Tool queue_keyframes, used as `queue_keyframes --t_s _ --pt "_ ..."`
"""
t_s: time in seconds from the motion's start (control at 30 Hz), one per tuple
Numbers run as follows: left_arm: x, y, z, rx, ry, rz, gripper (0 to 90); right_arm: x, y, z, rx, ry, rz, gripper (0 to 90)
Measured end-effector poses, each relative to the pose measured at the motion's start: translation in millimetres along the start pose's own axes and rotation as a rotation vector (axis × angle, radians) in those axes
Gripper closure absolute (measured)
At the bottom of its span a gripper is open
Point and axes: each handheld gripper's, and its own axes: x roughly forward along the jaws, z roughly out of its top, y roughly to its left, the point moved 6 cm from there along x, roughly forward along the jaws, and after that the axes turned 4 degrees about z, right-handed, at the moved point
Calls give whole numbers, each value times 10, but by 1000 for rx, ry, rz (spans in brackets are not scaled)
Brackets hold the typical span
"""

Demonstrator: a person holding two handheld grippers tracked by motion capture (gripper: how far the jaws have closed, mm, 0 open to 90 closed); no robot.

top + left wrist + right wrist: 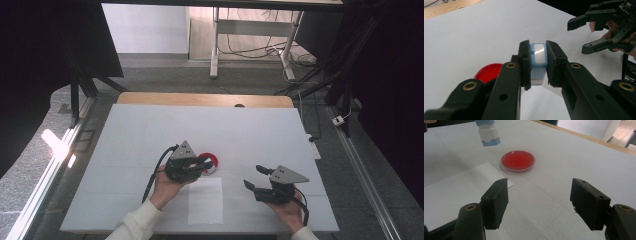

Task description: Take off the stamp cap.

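My left gripper [202, 165] is shut on a small light-blue and white block-like thing [538, 58], pinched between its pads above the table. The same thing [488, 133] hangs at the top left of the right gripper view. A round red dish [211, 161] lies on the white table cover just beyond the left gripper, and in the left gripper view the dish [489, 72] sits low and to the left of the jaws. My right gripper [252, 177] stands open and holds nothing, to the right of the dish [518, 160]. Its jaws [539, 195] are wide apart over bare cover.
A white paper sheet [206, 200] lies flat between the two hands, near the table's front edge. The white cover [150, 130] spreads over most of the table, with a wooden strip [200, 99] along the far edge. Beyond it stand a desk frame and cables.
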Motion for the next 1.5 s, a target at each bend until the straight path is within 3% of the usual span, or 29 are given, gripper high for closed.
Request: queue_keyframes --t_s 0.97,1.5 --pt "128 38 40 -21 9 4 750 200 160 106 -30 16 -11 296" --pt "145 27 35 -19 14 2 750 313 286 210 -76 13 -10 309"
